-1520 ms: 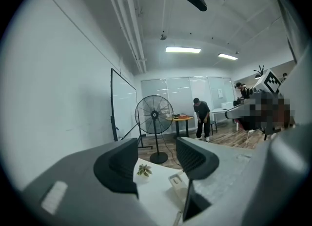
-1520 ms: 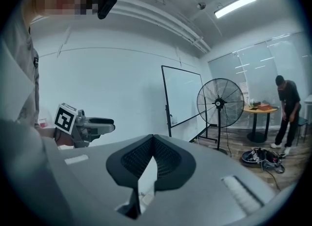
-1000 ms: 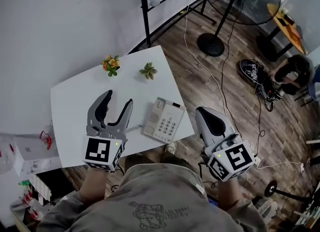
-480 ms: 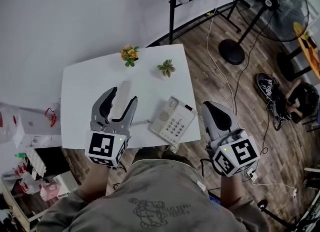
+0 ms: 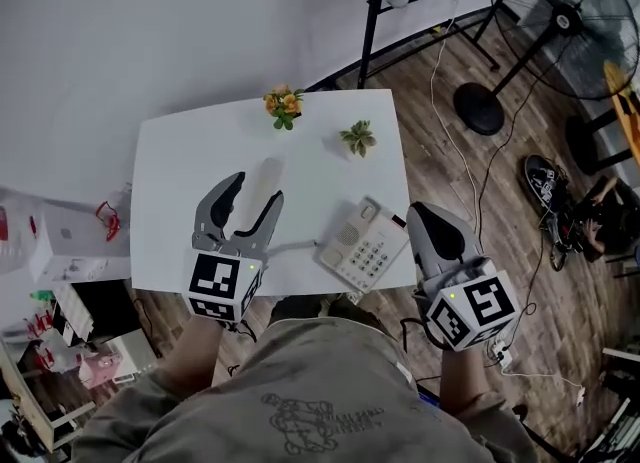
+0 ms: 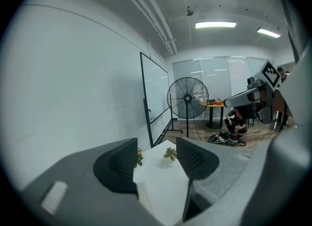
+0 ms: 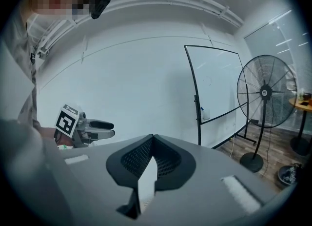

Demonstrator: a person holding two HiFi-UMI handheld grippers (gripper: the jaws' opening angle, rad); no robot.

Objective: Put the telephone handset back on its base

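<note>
Left tool [image 5: 253,191] jaws apart; handset [image 5: 268,173] just ahead, long axis toward counter [image 5: 175,191] far edge. Base [image 5: 362,244] near-right corner. Right tool [image 5: 422,216] pinched together, farther.

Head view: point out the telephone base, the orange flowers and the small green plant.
telephone base [image 5: 366,247], head view, on its keypad.
orange flowers [image 5: 284,103], head view, on the blossoms.
small green plant [image 5: 357,137], head view, on its leaves.

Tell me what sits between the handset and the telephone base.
Nothing visible blocks it: only bare table and the cord lie between the handset and the telephone base. The orange flowers and green plant stand farther back.
</note>
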